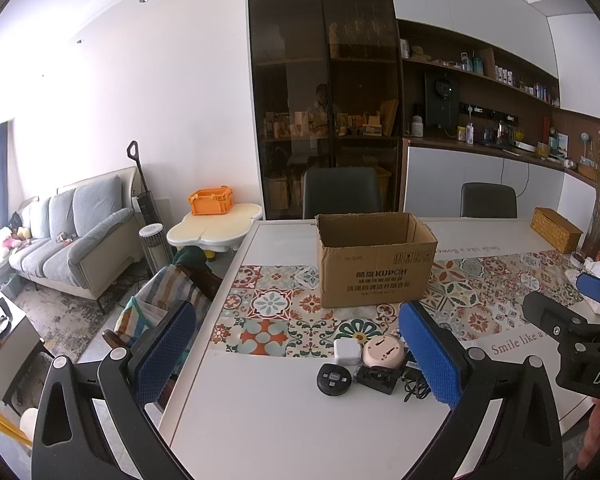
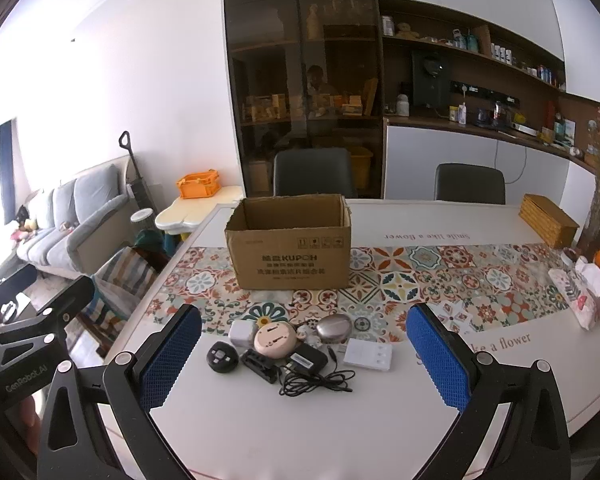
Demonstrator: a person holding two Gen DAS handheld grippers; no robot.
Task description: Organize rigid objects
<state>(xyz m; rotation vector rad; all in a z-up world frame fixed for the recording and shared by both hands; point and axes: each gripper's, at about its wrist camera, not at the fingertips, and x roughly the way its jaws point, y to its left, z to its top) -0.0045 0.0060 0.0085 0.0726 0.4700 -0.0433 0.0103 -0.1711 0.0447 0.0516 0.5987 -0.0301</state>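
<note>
- My right gripper (image 2: pixel 304 354) hangs spread wide, empty, above the table (image 2: pixel 260 432).
- My left gripper (image 1: pixel 296 354) is equally spread, gripping nothing.
- Between my right fingers lie a pink round device (image 2: pixel 271 339), black remote (image 2: pixel 221 357) and white panel (image 2: pixel 368 354).
- Beyond them stands the open cardboard box (image 2: pixel 292 252).

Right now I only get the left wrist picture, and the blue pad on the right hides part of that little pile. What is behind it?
Observer: A flat white panel lies at the pile's right end, on the table.
Operator: Anything else back there?
Observer: A silver oval object sits just beyond the black adapter.
Operator: I see a bit of wire. Where does it go?
Observer: The black cable lies in loose loops in front of the adapter, on the near side of the pile.
</note>
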